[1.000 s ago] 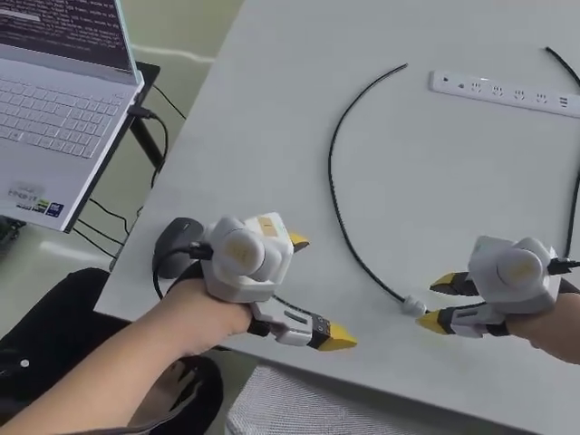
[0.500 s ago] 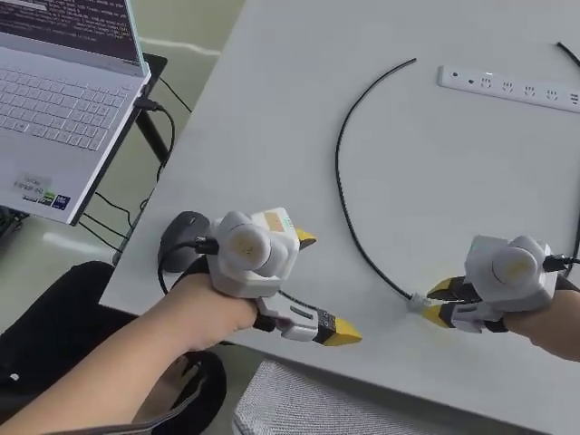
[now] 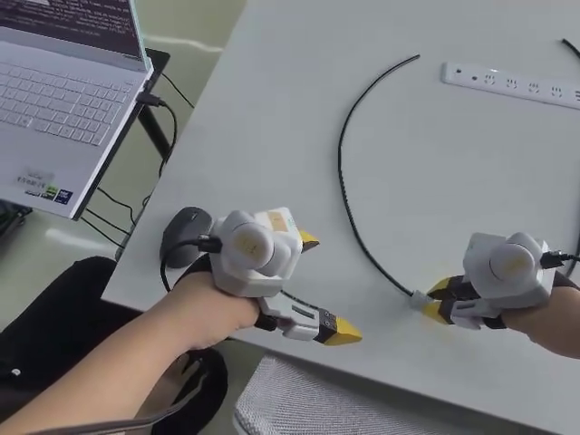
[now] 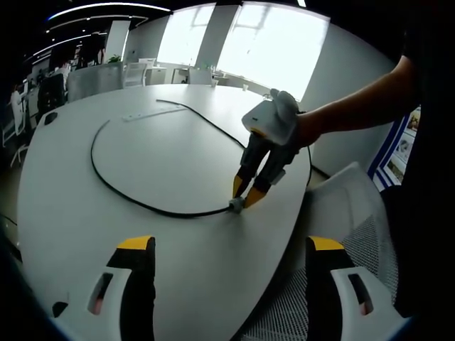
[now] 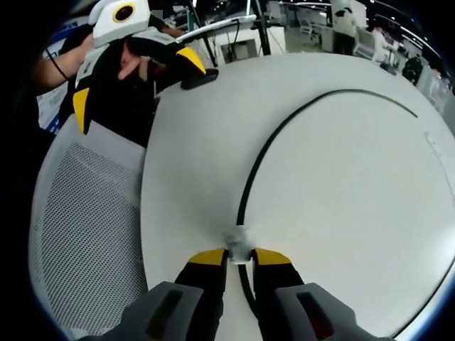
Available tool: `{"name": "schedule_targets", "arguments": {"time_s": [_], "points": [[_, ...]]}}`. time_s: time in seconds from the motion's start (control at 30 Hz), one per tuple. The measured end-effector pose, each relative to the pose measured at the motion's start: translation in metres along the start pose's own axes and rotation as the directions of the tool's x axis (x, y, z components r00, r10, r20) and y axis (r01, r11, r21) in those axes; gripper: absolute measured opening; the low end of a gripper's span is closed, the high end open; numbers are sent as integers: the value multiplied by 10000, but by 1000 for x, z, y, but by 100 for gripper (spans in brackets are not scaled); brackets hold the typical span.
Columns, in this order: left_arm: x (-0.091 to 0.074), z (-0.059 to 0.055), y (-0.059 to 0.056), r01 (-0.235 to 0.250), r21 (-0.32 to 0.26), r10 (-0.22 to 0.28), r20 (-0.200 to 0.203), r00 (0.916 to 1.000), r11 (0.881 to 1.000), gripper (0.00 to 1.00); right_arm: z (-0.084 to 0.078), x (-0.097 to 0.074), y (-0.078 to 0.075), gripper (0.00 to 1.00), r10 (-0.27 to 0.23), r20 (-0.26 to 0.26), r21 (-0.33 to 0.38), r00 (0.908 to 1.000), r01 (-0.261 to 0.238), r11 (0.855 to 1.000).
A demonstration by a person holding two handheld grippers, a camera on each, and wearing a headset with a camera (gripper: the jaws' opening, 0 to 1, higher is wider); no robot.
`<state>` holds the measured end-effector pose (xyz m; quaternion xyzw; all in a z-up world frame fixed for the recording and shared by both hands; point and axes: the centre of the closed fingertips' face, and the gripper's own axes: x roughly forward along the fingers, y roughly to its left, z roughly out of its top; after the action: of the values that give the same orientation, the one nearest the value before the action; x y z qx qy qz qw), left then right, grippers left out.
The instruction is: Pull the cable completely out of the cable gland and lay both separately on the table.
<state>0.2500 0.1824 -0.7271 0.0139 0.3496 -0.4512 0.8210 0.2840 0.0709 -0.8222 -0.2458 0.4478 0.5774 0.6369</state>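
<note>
Black flexible cable (image 3: pixel 343 172) curves across white worktop (image 3: pixel 272 109), threaded through small white plastic cable gland (image 3: pixel 416 298) near worktop edge. My right gripper (image 3: pixel 437 302) pinches gland; left gripper (image 3: pixel 325 288) spread, idle. Extraction not started, I judge.

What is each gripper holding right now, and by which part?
The right gripper pinches the white cable gland by its sides, at the end of the black cable. The left gripper is open and holds nothing.

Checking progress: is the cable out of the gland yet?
No, in: the black cable runs into the white gland, held by the right gripper.
</note>
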Motion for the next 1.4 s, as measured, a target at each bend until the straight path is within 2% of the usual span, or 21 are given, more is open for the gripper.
{"name": "schedule_targets", "arguments": {"time_s": [0.27,0.57,0.83,1.1,1.4], "points": [[2,-4,-3,12,-7,-12,-95,10000,10000,86,0,-2,2,8,-158,-132,-86,9998,157,9998],[6,2,-9,83,103,-82,-97,9999,9999,85,4,-14,6,8,-83,-27,141,10000,83,9999],[15,15,-20,170,234,-171,22,9999,9996,85,4,-28,12,8,27,75,-141,10000,-26,9999],[33,26,-38,344,496,-345,21,9994,9982,85,-2,-46,14,8,186,153,-381,9997,-180,9991],[50,42,-54,389,836,-401,125,9991,9957,85,2,-74,27,8,528,209,-769,9984,-510,9957]]}}
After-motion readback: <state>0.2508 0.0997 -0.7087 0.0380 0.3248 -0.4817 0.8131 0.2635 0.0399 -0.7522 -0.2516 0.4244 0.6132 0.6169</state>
